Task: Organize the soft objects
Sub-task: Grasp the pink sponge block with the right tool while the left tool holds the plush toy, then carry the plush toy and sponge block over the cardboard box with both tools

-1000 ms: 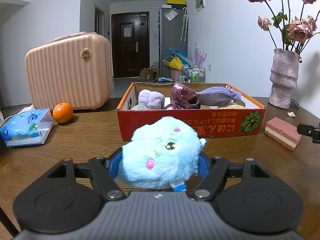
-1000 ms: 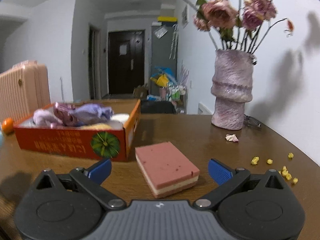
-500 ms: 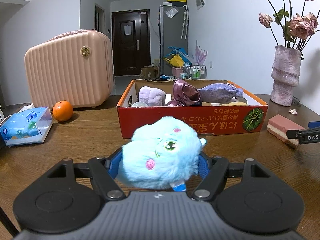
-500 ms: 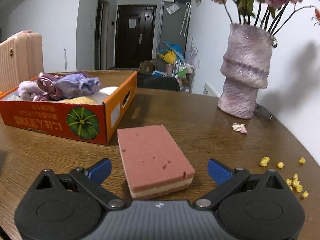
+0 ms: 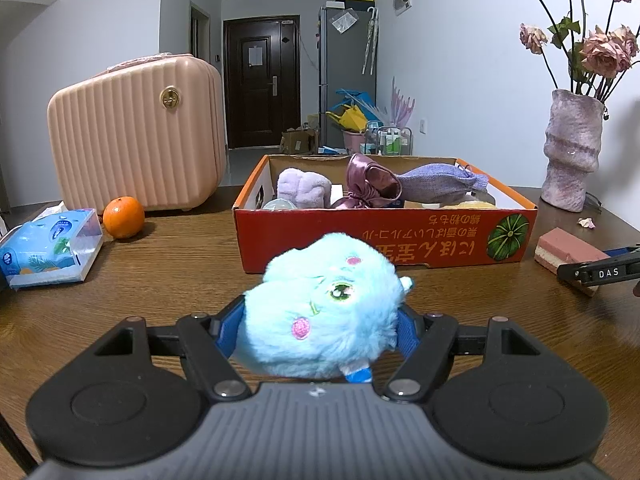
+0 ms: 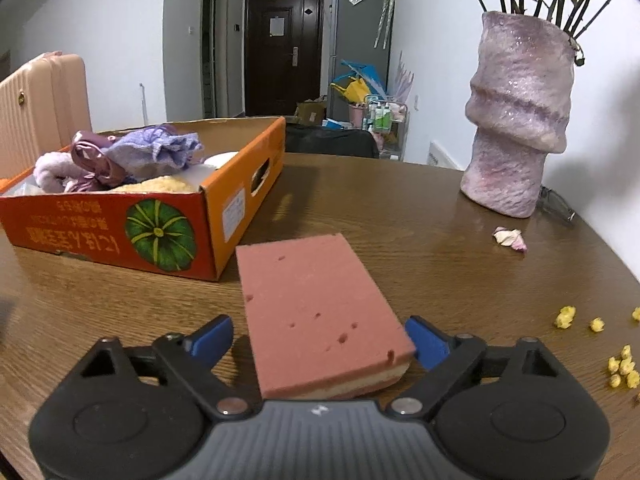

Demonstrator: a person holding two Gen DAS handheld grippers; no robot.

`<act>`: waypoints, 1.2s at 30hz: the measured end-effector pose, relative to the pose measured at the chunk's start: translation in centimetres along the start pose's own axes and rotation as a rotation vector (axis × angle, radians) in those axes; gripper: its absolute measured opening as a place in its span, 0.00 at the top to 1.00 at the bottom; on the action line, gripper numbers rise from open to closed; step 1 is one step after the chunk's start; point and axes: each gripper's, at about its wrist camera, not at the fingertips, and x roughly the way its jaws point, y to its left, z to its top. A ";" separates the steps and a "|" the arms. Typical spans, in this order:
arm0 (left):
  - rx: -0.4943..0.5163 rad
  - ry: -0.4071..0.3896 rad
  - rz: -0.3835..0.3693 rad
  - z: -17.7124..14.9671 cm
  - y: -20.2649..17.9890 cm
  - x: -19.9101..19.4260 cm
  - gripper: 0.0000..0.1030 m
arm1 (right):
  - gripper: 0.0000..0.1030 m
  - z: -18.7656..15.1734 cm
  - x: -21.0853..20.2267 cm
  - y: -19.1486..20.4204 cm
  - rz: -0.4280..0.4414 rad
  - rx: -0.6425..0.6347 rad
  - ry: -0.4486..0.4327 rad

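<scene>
My left tongs (image 5: 320, 320) pinch the blue plush toy (image 5: 322, 306) above the worktop (image 5: 160, 280), before the orange box (image 5: 384, 236). My right tongs (image 6: 320, 338) are closing around the pink sponge (image 6: 316, 312), lying beside that box.

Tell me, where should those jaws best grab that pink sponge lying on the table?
Probably across its two long side faces, coming in low from the near short end. The pink sponge lies flat, lengthwise, between the closing jaws of the right gripper, and its soft sides should give under a squeeze.
</scene>
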 end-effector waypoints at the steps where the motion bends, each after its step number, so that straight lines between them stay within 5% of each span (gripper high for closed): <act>1: 0.000 0.000 0.000 0.0 0.0 0.0 0.29 | 0.21 0.0 0.0 0.1 0.004 0.000 0.007; 9: 0.001 -0.001 0.002 0.0 0.0 0.0 0.29 | 0.29 -0.3 -1.0 0.4 -0.011 0.008 -0.039; 36: -0.017 -0.016 -0.019 0.5 0.5 -0.4 0.29 | 0.30 -1.5 -8.4 6.7 0.048 0.066 -0.309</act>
